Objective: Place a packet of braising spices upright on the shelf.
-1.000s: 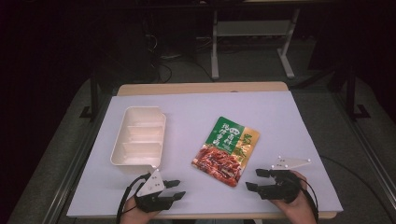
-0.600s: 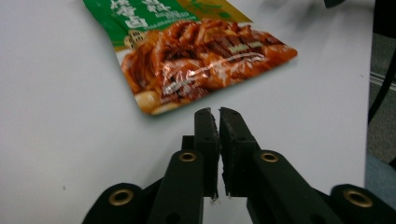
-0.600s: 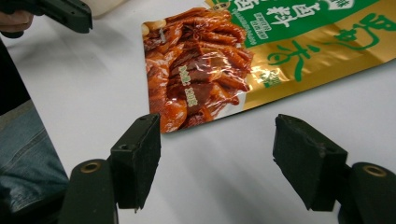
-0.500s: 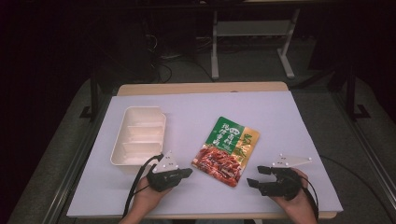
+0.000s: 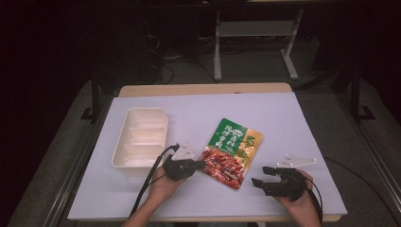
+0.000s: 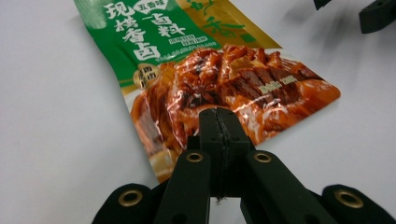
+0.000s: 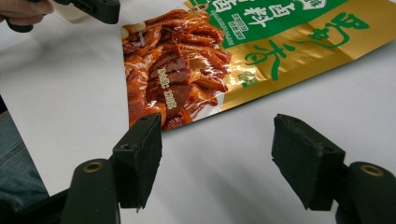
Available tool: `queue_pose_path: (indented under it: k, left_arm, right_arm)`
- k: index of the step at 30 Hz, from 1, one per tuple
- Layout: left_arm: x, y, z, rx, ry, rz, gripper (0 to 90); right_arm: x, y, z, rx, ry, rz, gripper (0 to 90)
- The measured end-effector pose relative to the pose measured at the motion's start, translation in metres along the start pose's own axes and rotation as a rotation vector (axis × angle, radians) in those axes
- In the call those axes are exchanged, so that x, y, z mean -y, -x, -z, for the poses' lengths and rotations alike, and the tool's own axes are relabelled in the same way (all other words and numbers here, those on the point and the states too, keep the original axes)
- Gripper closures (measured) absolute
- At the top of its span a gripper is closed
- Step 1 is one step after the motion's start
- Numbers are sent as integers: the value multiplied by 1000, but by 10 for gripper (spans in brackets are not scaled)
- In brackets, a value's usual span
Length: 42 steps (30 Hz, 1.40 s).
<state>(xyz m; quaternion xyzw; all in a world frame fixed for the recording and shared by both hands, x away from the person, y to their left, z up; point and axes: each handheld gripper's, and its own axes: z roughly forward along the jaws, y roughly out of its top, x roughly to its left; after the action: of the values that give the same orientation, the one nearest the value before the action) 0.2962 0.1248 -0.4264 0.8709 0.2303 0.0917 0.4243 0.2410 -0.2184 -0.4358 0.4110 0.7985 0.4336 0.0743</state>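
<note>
Left gripper (image 6: pixel 218 122) is pinched tight at the sauce packet's (image 5: pixel 231 151) near edge, though a real hold is unclear; slick foil could slide away, while right gripper (image 7: pixel 229 158) gapes empty nearby

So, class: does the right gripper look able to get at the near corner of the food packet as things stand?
Probably yes. The right gripper is open, with bare table between it and the food packet. The left gripper, jaws together, sits at the packet's other edge.
</note>
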Motion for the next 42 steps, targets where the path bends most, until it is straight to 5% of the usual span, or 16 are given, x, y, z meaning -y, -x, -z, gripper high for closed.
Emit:
queue_pose_path:
  k: [12,23,29,32,42]
  left_arm:
    - [-16,-8,-21,-6,-61,-6,900]
    - [-14,-11,-35,-18,-133,-1,900]
    - [-15,-9,-40,-30,-188,-18,900]
    - [-15,-8,-42,-38,-199,-19,900]
    - [-21,-5,-44,-49,-246,-40,900]
  right_arm:
    - [0,-2,-1,14,-8,18,329]
    - [0,0,-2,20,-12,19,328]
    - [-6,4,-1,-13,-1,-41,316]
    - [-13,7,-3,17,-8,-53,313]
    - [-48,45,-28,69,-23,-157,286]
